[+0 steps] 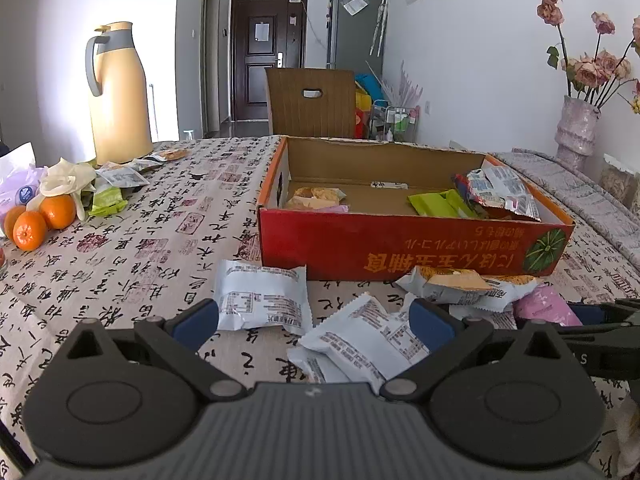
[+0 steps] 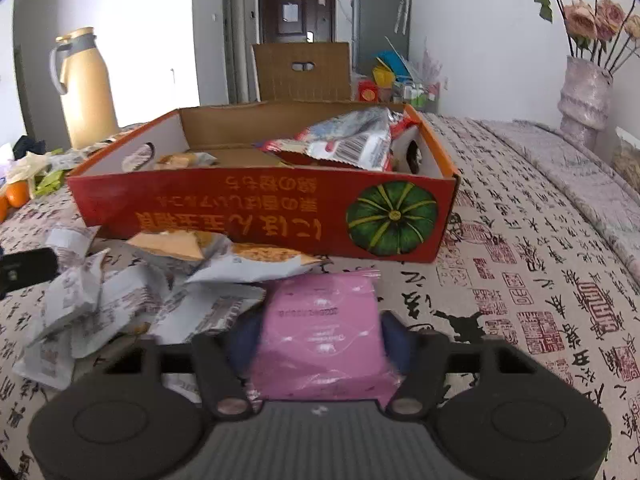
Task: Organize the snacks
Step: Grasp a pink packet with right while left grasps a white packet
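Right wrist view: right claw (image 2: 320, 336) clamped on pink packet (image 2: 324, 320), red box (image 2: 256, 216) at twelve o'clock; left claw (image 1: 314, 320) apart.

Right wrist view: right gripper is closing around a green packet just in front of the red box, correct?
Not quite: the packet between the right gripper fingers is pink, not green, as the right wrist view shows. Green packets lie inside the red box. The rest holds: it lies just in front of the box.
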